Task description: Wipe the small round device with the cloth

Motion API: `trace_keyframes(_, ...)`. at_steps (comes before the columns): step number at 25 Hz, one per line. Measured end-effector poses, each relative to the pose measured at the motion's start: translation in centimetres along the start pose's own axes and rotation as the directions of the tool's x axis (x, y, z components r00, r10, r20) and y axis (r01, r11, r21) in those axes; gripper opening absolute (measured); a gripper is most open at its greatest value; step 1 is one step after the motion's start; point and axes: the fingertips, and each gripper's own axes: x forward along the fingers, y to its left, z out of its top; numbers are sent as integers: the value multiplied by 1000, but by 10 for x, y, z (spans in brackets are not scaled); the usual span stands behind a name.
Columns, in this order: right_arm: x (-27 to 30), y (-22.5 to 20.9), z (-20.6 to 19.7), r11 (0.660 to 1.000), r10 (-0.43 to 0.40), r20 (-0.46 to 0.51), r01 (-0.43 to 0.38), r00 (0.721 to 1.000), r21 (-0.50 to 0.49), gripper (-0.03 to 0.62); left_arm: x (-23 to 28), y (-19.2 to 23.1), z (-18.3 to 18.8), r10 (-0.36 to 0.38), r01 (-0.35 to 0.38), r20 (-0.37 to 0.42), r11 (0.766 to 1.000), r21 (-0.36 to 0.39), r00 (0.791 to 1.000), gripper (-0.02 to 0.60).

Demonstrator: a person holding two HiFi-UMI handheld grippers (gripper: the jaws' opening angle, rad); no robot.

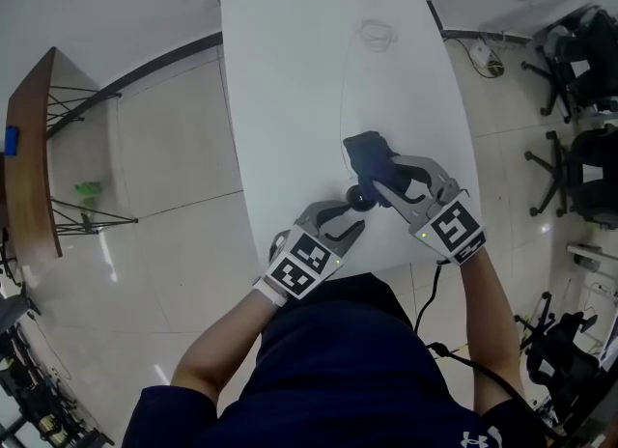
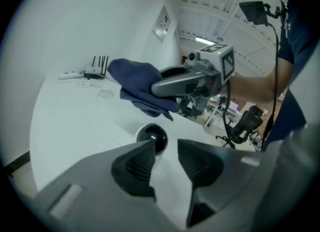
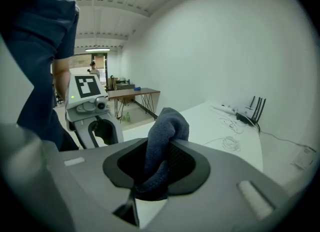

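Right gripper's (image 1: pixel 381 183) jaws pinch a bunched blue cloth (image 3: pixel 162 141), held off the white surface (image 1: pixel 290 98) just beyond the small round device (image 1: pixel 360 197). Left gripper's (image 2: pixel 165 163) jaws stand spread, with that black device just past their tips, close to the surface's near edge. Beyond, the surface runs long and mostly bare to loose cables (image 1: pixel 372 36); only the gripper views show the router (image 2: pixel 95 70) at its far end.

The device (image 1: pixel 361 197) sits on the table (image 1: pixel 290 70) at lower centre of the head view, just beyond the left gripper (image 1: pixel 351 231) at its lower left. The cloth (image 1: pixel 370 156), in the right gripper (image 1: pixel 384 183), is just above it in the frame. Cables (image 1: pixel 375 35) lie near the table's top end.
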Motion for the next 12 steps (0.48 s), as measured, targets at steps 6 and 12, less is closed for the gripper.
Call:
trace_keyframes(6, 4, 34, -20, 990, 23, -114, -38, 993, -133, 112, 6, -12, 3, -24, 24, -1, 1000, 6, 1000, 141)
trace_keyframes(12, 23, 25, -16, 991, 90, -119, -101, 989, -92, 112, 10, -12, 4, -21, 21, 5, 1000, 8, 1000, 141)
